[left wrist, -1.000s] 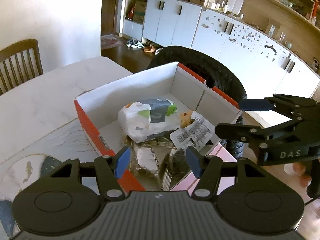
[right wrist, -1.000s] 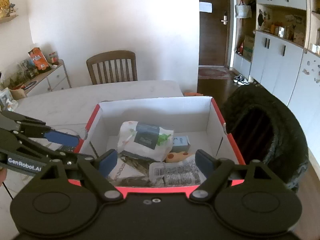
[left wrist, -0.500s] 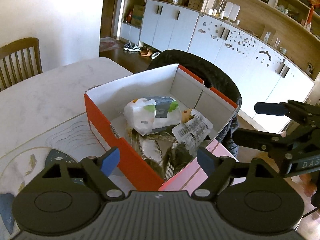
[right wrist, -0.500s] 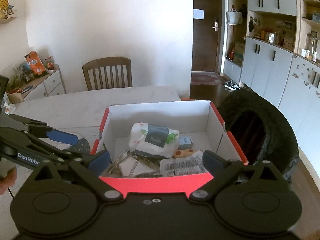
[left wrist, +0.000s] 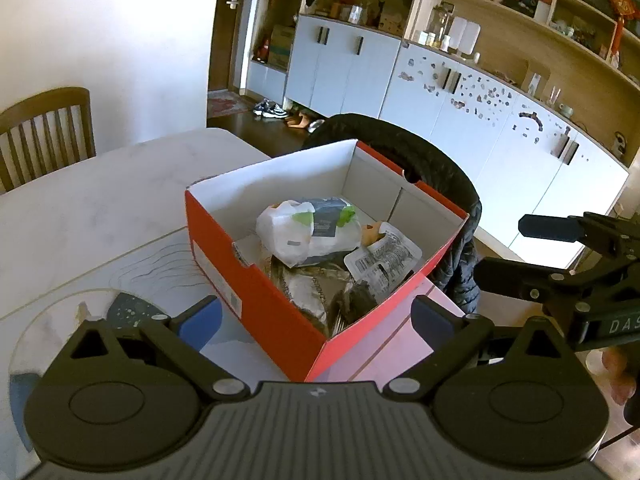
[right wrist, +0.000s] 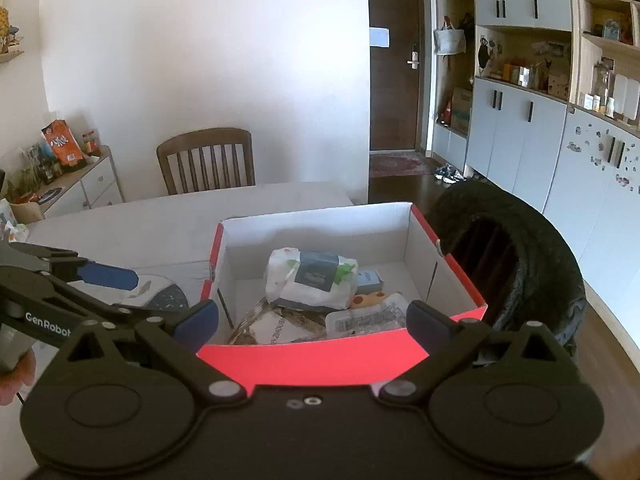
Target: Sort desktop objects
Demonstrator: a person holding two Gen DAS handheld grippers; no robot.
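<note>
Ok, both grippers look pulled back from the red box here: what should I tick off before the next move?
1. Left gripper open, nothing between its fingers: ok.
2. Right gripper open, nothing held: ok.
3. Red box upright on the table: ok.
4. White wipes pack, barcoded packet and other items lie inside the box: ok.
5. Anything left to sort on the table: cannot tell; little of it shows.
6. Box clear of the black jacket: cannot tell.

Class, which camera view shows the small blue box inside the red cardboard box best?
The right wrist view: the small blue box shows behind the white wipes packet in the red cardboard box. The left wrist view hides it behind the packet.
</note>
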